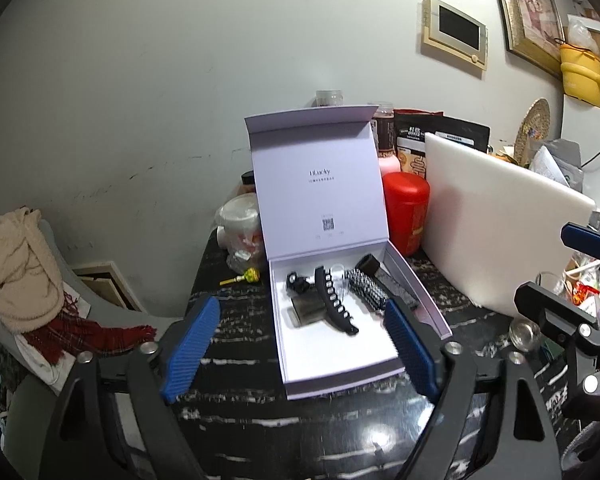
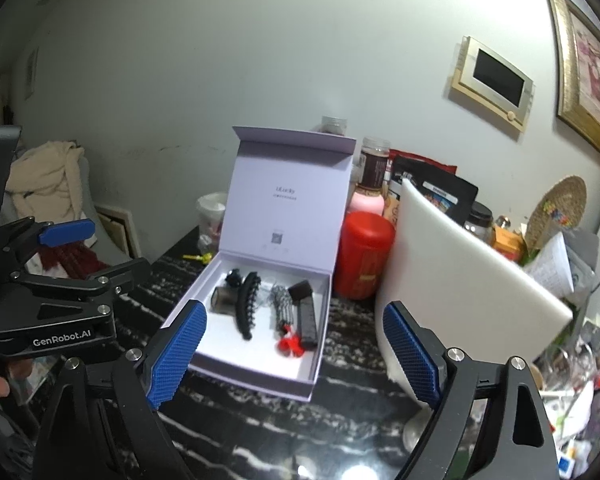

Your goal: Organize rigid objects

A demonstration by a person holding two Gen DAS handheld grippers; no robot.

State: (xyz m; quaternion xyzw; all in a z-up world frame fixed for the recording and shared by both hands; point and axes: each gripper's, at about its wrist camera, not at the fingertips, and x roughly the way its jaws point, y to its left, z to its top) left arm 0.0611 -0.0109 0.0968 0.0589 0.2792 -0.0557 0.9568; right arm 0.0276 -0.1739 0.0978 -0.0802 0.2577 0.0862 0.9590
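A white gift box stands open on the black marbled table, lid upright. Inside lie a long black hair claw, a small black clip, a translucent brown block, a checkered clip, a black bar and a red piece. My left gripper is open and empty, in front of the box. My right gripper is open and empty, just in front of the box.
A white board leans right of the box. A red canister, bottles and snack bags stand behind. A yellow lollipop and a bagged cup lie left of the box. A chair with clothes is far left.
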